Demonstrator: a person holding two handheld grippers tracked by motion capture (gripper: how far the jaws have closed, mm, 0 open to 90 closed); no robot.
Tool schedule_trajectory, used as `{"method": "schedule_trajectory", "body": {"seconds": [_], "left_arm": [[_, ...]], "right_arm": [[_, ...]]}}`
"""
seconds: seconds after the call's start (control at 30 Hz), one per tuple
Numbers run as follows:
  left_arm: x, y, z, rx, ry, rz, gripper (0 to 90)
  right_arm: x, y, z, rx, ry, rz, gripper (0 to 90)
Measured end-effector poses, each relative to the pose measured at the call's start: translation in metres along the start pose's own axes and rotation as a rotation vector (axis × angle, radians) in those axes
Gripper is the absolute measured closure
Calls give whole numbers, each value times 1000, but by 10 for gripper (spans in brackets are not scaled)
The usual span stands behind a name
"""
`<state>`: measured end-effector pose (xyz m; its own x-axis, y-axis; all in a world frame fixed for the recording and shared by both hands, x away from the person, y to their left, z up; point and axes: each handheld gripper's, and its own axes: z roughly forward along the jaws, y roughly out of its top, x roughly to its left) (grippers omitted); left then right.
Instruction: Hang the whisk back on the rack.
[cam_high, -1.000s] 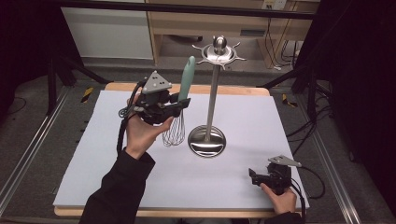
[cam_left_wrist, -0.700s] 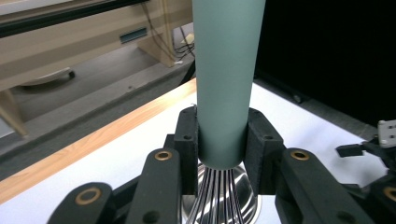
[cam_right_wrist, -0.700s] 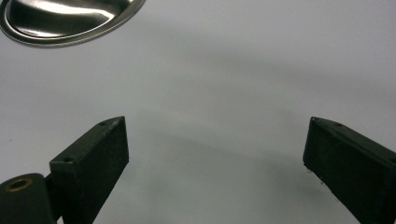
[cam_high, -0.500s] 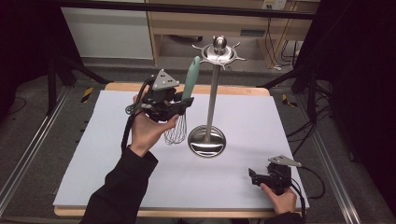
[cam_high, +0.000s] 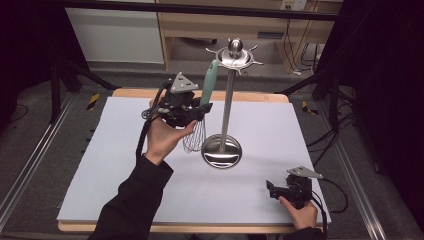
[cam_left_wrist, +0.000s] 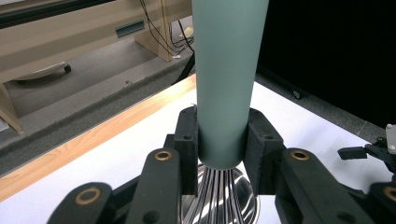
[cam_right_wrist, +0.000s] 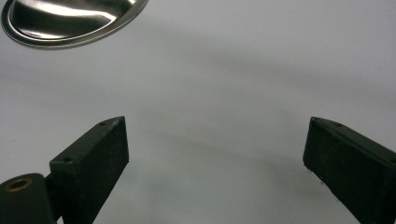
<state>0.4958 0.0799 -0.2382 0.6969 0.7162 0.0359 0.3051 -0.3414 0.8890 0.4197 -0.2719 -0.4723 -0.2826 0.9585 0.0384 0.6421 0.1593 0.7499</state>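
A whisk with a teal handle (cam_high: 209, 82) and wire head (cam_high: 194, 138) is held upright above the table, handle up, just left of the steel utensil stand (cam_high: 229, 90). My left gripper (cam_high: 199, 111) is shut on the handle's lower end; in the left gripper view the jaws clamp the teal handle (cam_left_wrist: 226, 79) with the wires (cam_left_wrist: 215, 196) below. The handle's top reaches close to the stand's hooked crown (cam_high: 234, 54). My right gripper (cam_high: 270, 189) rests low at the table's front right, open, with bare white surface between its fingers (cam_right_wrist: 100, 149).
The stand's round steel base (cam_high: 221, 151) sits mid-table on the white mat (cam_high: 120, 175); its edge appears in the right gripper view as the base (cam_right_wrist: 65, 21). A wooden table edge (cam_high: 250, 96) runs along the back. Cabinets and cables lie beyond.
My left gripper has carried the whisk up and to the right, bringing the handle's top closer to the stand's crown. The right gripper has stayed put.
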Motion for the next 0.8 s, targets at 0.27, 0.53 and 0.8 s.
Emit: {"method": "schedule_trajectory", "body": {"seconds": [0.27, 0.53, 0.8], "left_arm": [[-1, 0, 7, -11, -9, -12, 689], [-2, -2, 14, -34, -3, -17, 688], [-2, -3, 21, -63, -4, -18, 687]], "right_arm": [[0, 0, 0, 0, 2, 4, 74], [0, 0, 0, 3, 5, 2, 74], [0, 0, 0, 3, 7, 4, 74]]}}
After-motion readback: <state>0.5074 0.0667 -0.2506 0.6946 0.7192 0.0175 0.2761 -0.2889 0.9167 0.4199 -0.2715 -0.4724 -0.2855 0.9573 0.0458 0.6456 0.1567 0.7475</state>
